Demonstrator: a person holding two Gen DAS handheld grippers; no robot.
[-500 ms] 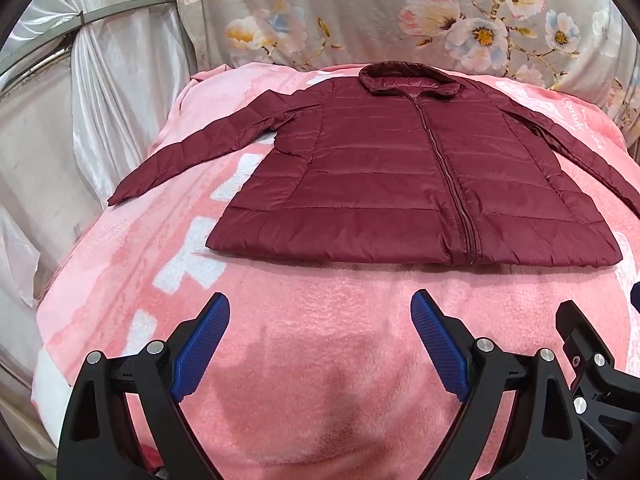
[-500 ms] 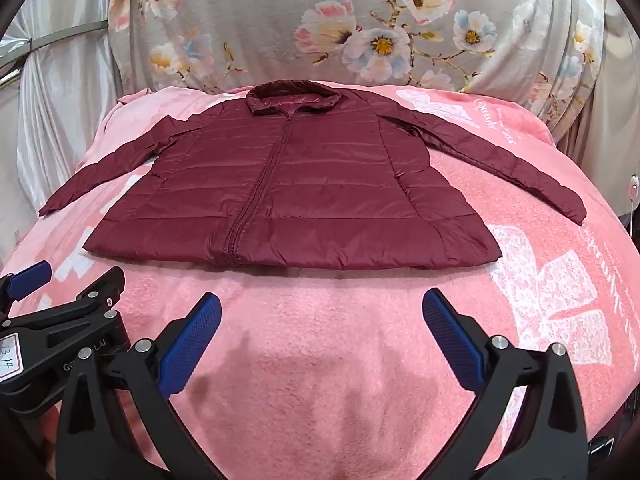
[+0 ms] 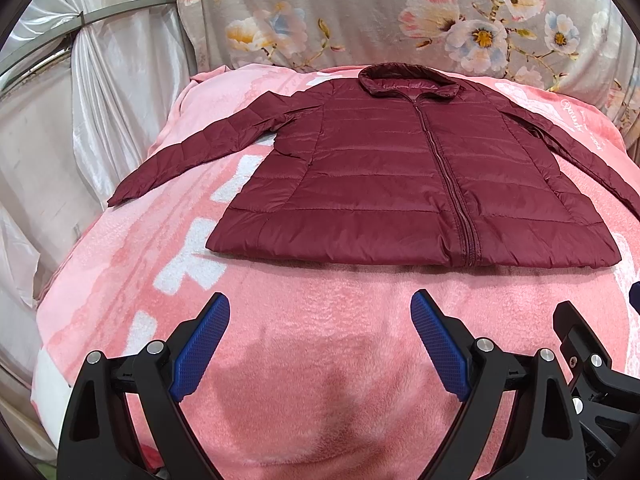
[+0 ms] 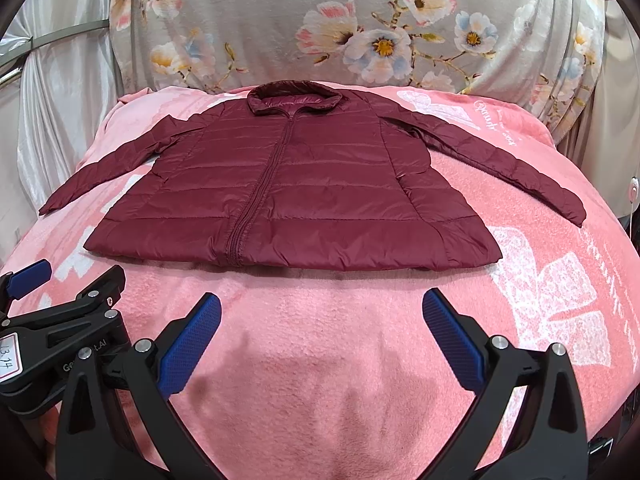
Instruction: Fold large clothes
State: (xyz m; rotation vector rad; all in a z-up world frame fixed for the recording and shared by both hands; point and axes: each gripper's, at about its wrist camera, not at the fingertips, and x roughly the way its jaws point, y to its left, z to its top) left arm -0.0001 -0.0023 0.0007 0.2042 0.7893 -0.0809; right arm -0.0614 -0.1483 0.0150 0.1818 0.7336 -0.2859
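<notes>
I am looking along both grippers at a maroon puffer jacket (image 3: 404, 176) spread flat, front up and zipped, on a pink blanket (image 3: 320, 320) that covers a bed. The collar lies at the far side, near a floral cloth (image 3: 360, 12) hung behind the bed. The hem is the near edge. Each sleeve angles out and toward me, one left and one right, both lying flat on the blanket.

My left gripper (image 3: 320, 344) hovers over bare blanket just short of the hem, its blue-padded jaws spread wide and holding nothing. My right gripper (image 4: 322, 344) sits beside it in the same posture, released and empty, also short of the hem. Neither touches the jacket. No fold has begun.

What could go wrong, in my judgement: the shell looks slick and padded, so a shallow pinch may slide off, or take only the top layer and pull the front away from the back. The plush blanket may be pinched along with the cloth and drag under it. The right sleeve (image 4: 500, 164) ends near the bed's edge and could slip over if tugged outward. The puffy fill may spring a fold back open.

There are no containers in view, so nothing to report inside any.
</notes>
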